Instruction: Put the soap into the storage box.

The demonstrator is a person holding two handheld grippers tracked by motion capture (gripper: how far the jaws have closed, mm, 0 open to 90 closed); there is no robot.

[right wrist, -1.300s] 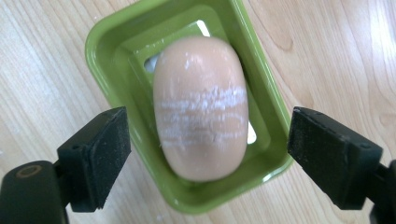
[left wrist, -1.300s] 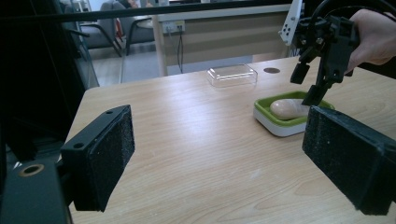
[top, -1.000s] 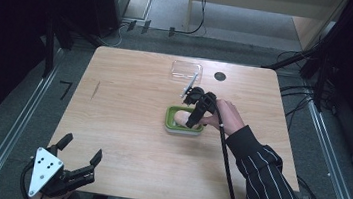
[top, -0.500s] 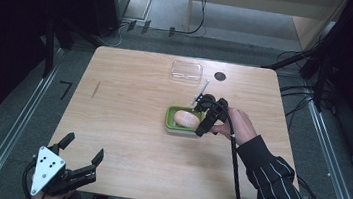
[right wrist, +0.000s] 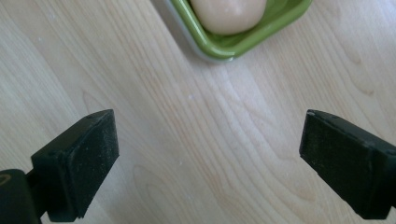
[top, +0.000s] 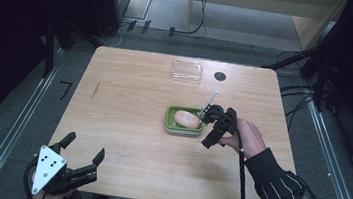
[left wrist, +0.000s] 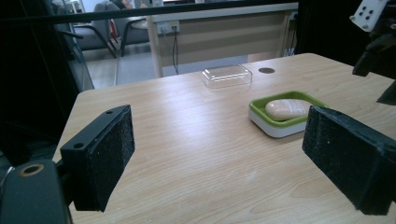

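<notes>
We see a light wooden desk [top: 133,104] with a green soap dish [top: 184,120] near its middle, a little to the right. In the dish lies a pale, rounded bar of soap [top: 187,119]. At the far edge of the desk sits a clear plastic lid [top: 187,71], well apart from the dish, and just to its right we see a small dark round hole [top: 220,76] in the desktop.

The right tongs [top: 211,128], held by a hand [top: 248,138] in a striped sleeve [top: 286,197], hover just beside the right side of the dish. In the right gripper view their jaws stand wide apart over bare wood, released and gripping nothing, with the dish's near corner and the soap just beyond them.

The left tongs [top: 83,155] sit at the near left corner of the desk, well away from the dish. Their jaws are likewise spread wide and empty, and the left gripper view looks between them across the desk toward the dish and the lid.
</notes>
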